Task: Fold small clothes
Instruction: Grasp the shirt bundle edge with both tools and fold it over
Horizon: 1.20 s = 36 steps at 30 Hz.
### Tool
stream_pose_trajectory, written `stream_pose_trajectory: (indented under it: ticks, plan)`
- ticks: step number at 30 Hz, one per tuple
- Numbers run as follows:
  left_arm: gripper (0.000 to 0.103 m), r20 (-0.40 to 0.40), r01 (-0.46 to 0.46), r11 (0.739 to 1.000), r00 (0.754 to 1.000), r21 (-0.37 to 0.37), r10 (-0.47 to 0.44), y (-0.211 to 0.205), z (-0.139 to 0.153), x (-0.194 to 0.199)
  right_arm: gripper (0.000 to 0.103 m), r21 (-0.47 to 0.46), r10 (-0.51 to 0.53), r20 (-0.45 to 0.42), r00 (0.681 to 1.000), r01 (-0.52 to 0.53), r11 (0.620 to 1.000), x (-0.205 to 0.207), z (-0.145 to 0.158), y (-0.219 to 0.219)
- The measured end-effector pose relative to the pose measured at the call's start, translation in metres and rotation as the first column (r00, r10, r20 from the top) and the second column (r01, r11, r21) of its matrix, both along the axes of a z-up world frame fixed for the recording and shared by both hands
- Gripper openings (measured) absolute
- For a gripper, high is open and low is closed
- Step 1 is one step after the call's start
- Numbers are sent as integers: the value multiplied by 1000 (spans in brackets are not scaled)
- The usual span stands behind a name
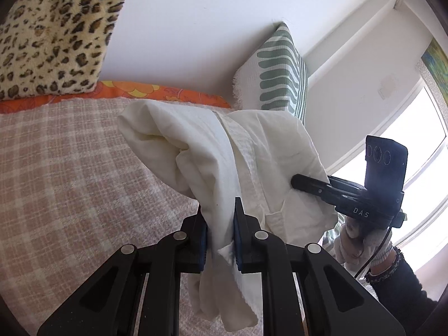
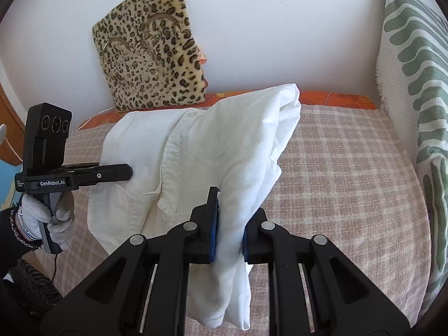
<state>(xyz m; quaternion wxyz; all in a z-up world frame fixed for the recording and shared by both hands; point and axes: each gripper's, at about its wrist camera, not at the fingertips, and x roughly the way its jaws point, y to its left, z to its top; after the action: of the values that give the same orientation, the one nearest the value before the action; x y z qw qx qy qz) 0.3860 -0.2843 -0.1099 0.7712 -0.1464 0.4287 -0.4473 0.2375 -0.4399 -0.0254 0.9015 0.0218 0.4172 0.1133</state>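
The white shirt (image 1: 252, 151) hangs bunched between both tongs — above the checked bedspread (image 1: 70, 168). The left gripper (image 1: 220, 235) pinches one fold; the right gripper (image 2: 229, 233) pinches another.

White wall (image 2: 266, 28), checked bedspread (image 2: 336, 168) (pink and cream), bright window (image 1: 420, 145).

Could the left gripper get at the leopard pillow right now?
Probably not as things stand: the left gripper is shut on the white shirt, which hangs between it and the right gripper. The path over the checked blanket to the leopard pillow looks free otherwise.
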Motion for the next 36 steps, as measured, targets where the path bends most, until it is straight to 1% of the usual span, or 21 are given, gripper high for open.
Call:
stream_pose_trajectory:
  ticks: [1, 5, 9, 11, 17, 20, 26, 31, 36]
  plan:
    - [13, 19, 6, 1000, 1000, 10, -6, -12, 2, 4, 14, -20, -12, 3, 1000, 12, 1000, 6, 3, -8]
    - [13, 42, 25, 999, 999, 30, -26, -56, 1, 21, 14, -93, -51, 15, 999, 53, 994, 31, 12, -40]
    - [13, 60, 25, 998, 998, 58, -29, -97, -5, 42, 14, -148, -98, 20, 995, 99, 984, 60, 10, -67]
    - [13, 64, 29, 998, 997, 59, -33, -116, -8, 52, 14, -166, -112, 21, 993, 114, 980, 75, 7, -78]
    - [13, 100, 4, 994, 995, 113, -15, -159, -21, 75, 14, -189, -163, 30, 986, 166, 968, 115, -10, -110]
    - [13, 123, -19, 990, 992, 139, 1, -173, -27, 78, 13, -191, -179, 29, 983, 181, 965, 128, -19, -123]
    - [13, 131, -49, 989, 991, 142, 31, -195, -31, 90, 13, -207, -214, 16, 977, 213, 955, 143, -37, -143]
    - [13, 147, -65, 984, 988, 168, 40, -197, -33, 92, 13, -203, -242, 14, 970, 239, 949, 152, -49, -152]
    - [13, 154, -72, 977, 987, 199, 41, -194, -37, 94, 14, -238, -262, 1, 965, 255, 937, 160, -56, -153]
